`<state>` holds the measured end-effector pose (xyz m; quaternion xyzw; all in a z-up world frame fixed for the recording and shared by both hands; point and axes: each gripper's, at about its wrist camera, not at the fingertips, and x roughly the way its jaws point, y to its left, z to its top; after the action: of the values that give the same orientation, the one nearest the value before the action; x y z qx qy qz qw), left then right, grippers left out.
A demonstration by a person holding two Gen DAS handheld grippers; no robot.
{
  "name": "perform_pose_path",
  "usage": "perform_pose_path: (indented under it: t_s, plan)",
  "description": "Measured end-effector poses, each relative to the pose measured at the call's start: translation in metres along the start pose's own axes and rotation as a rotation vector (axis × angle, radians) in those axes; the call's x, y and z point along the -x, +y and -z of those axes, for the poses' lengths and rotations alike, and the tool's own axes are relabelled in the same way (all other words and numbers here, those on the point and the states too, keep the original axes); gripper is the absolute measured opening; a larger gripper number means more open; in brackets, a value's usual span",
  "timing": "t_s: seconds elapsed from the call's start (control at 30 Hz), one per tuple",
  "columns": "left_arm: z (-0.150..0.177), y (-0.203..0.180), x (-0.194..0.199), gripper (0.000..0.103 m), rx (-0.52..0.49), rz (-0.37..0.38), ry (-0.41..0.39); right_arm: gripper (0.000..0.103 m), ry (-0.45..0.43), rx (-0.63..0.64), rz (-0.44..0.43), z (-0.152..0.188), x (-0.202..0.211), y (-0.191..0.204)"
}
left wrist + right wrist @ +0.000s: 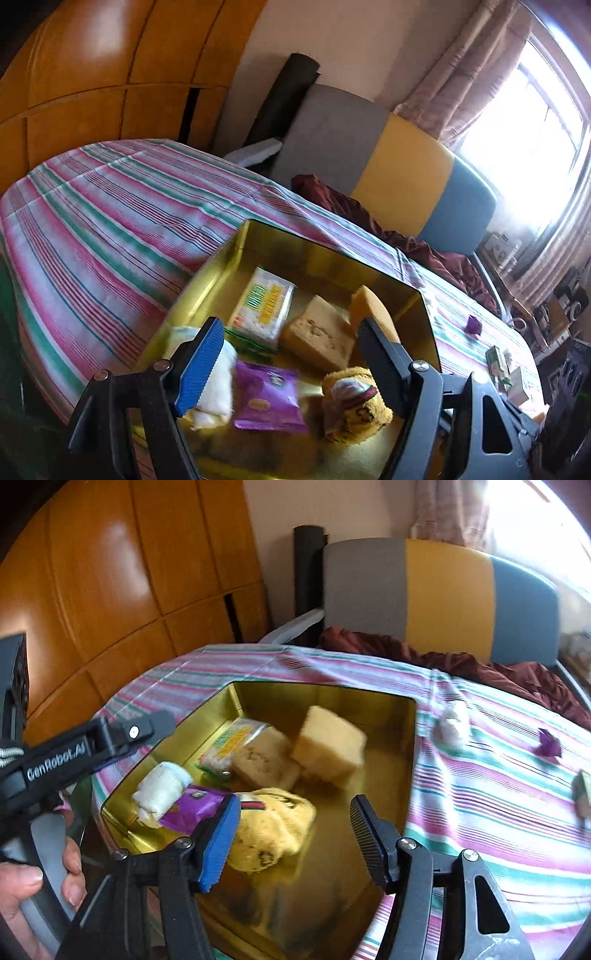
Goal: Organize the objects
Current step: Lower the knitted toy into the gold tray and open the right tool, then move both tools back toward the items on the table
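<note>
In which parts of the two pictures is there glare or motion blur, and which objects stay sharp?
Left wrist view: the window is blown out white at the right; the gold tin and its contents look soft, while the left gripper is sharp. Right wrist view: glare fills the upper right corner; the yellow sponge is smeared by motion blur, while the right gripper stays crisp.

We see a desk [480,812] covered by a cloth striped in pink, green and white. A gold tin [410,738], open at the top, sits directly on it near our edge. To the right of the tin, well apart from each other, lie a small white bundle [452,723], a small purple piece [548,744] and, at the far right, a little green-and-white packet [498,362]. A dark red cloth [480,664] lies bunched along the desk's far edge.
</note>
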<state>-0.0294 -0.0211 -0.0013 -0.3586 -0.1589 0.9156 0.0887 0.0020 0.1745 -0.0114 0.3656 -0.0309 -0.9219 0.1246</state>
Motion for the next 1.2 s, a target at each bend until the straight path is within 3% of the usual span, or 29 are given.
perform_pose_path:
  t_s: [0.2, 0.43, 0.97, 1.2]
  plan:
    - [0.013, -0.021, -0.002, 0.076, -0.059, 0.046, 0.035, 0.065, -0.026, -0.04, 0.062, 0.0, 0.019, -0.029]
    - [0.025, -0.052, 0.003, 0.076, -0.138, 0.174, 0.061, 0.066, -0.03, -0.077, 0.136, 0.009, 0.037, -0.066]
    - [0.08, -0.138, 0.008, 0.076, -0.37, 0.335, 0.186, 0.066, 0.055, -0.234, 0.295, 0.075, 0.055, -0.17]
    - [0.103, -0.184, 0.012, 0.076, -0.486, 0.405, 0.217, 0.066, 0.042, -0.348, 0.361, 0.099, 0.072, -0.222]
